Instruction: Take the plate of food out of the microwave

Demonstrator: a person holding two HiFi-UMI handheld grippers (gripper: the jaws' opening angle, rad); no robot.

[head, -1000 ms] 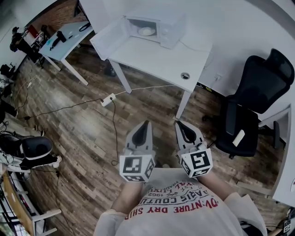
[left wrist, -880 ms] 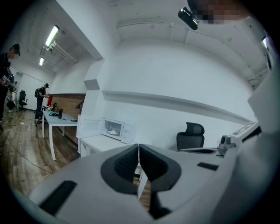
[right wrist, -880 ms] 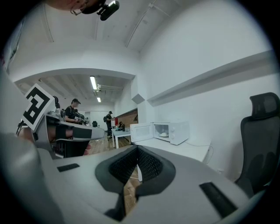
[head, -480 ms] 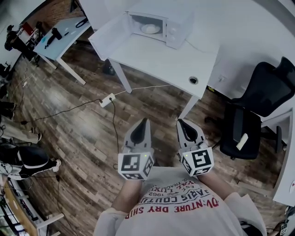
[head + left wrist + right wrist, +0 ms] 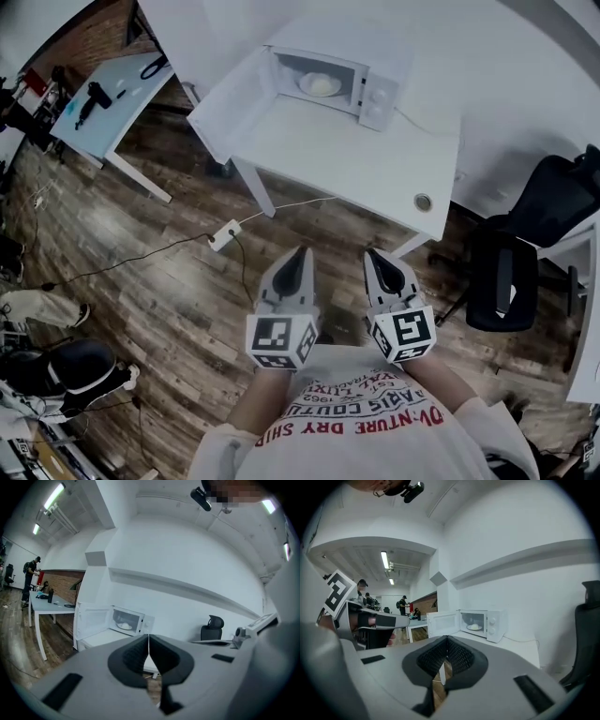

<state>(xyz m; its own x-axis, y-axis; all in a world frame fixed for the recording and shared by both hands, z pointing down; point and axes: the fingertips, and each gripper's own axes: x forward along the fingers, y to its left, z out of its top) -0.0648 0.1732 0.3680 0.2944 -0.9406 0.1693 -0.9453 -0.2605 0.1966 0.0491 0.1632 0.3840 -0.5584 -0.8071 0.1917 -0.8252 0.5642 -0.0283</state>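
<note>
A white microwave stands at the back of a white table, its door swung wide open to the left. Inside it sits a plate of pale food, also seen in the left gripper view as the plate and in the right gripper view as the plate. My left gripper and right gripper hover side by side over the floor, well short of the table. Both are shut with nothing between the jaws.
A black office chair stands right of the table. A power strip and cables lie on the wooden floor in front. A light blue table with tools is at the far left. People stand in the distance.
The table and microwave have shifted right and nearer in the head view as I approach. Both grippers keep their pose, shut and empty.
</note>
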